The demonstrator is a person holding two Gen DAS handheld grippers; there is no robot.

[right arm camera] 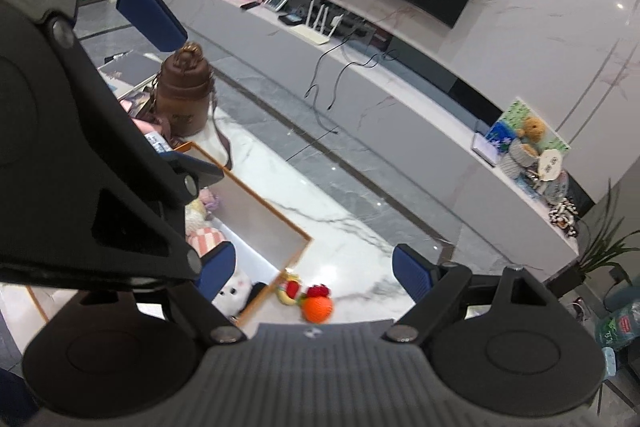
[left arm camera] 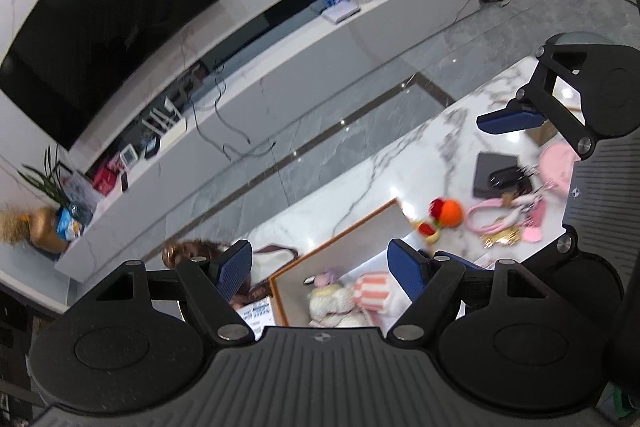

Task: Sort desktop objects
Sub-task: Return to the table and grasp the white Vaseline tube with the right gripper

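Note:
My left gripper (left arm camera: 320, 271) hangs open and empty above a box with an orange rim (left arm camera: 352, 227). Plush toys (left arm camera: 340, 297) and a pink-and-white striped item (left arm camera: 372, 291) lie inside the box. An orange crochet fruit toy (left arm camera: 448, 213) rests on the marble table just right of the box. Beyond it lie a pink keychain (left arm camera: 504, 215) and a dark wallet (left arm camera: 494, 163) with a black key (left arm camera: 506, 175) on top. My right gripper (right arm camera: 314, 275) is also open and empty, above the box corner (right arm camera: 304, 239) and the fruit toy (right arm camera: 317, 307). Each gripper shows at the edge of the other's view.
A brown bottle with a strap (right arm camera: 184, 95) stands at the far end of the box, with books (right arm camera: 128, 67) behind it. The marble table (right arm camera: 352, 227) ends at a strip of grey floor (right arm camera: 360, 179). Across it stand a long white TV stand (left arm camera: 280, 75) and a wall TV (left arm camera: 100, 39).

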